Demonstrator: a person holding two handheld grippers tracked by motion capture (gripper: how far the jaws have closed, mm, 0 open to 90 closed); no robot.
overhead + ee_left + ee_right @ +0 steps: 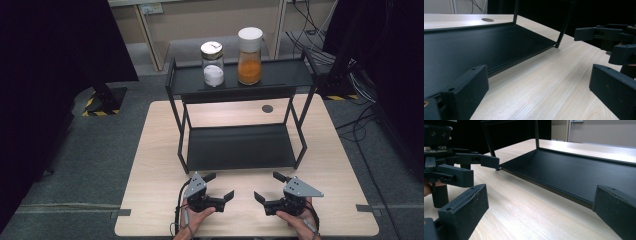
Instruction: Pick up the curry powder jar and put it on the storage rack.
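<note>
Here, the two-tier black metal shelf rack sits in the middle of the high view on the light wooden table, its lower tray just above the two grippers. In both gripper views the rack is cut off, with its lower tray and thin corner posts in frame.

On the top tier, upper centre of the high view, stand two containers: a clear glass jar with a shiny metal lid, holding something white low down, and to its right a taller clear jar with a white cap, its lower half filled with orange matter. What either holds is too small to name.

The left gripper sits at lower centre-left, the right gripper at lower centre-right, each gripped by a hand rising from the bottom edge. Both face inward towards each other, jaws spread wide, holding nothing.
</note>
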